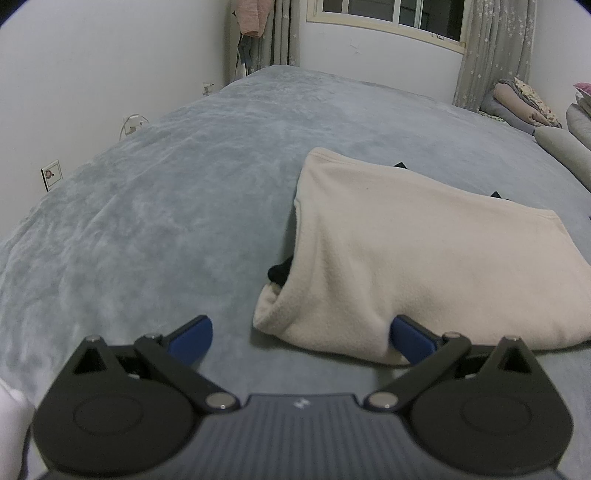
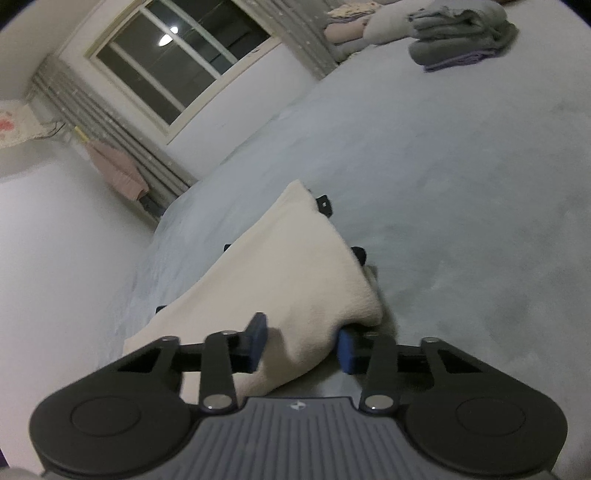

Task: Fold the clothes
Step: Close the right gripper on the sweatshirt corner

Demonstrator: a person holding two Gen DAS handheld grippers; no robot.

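Note:
A cream fleece garment [image 1: 424, 251] lies folded on the grey bed cover [image 1: 166, 206], with black fabric showing at its left opening and far edge. My left gripper [image 1: 301, 338] is open at the garment's near left corner; its right finger touches the near edge. In the right wrist view the same cream garment [image 2: 280, 266] lies between the fingers of my right gripper [image 2: 303, 341]. The jaws are partly open around the near fold and do not pinch it.
Folded blankets and pillows [image 1: 524, 107] lie at the bed's far right, and a grey folded stack [image 2: 461, 33] shows in the right wrist view. White wall with sockets [image 1: 50, 173] runs along the left. A window [image 1: 388, 14] and curtains are behind.

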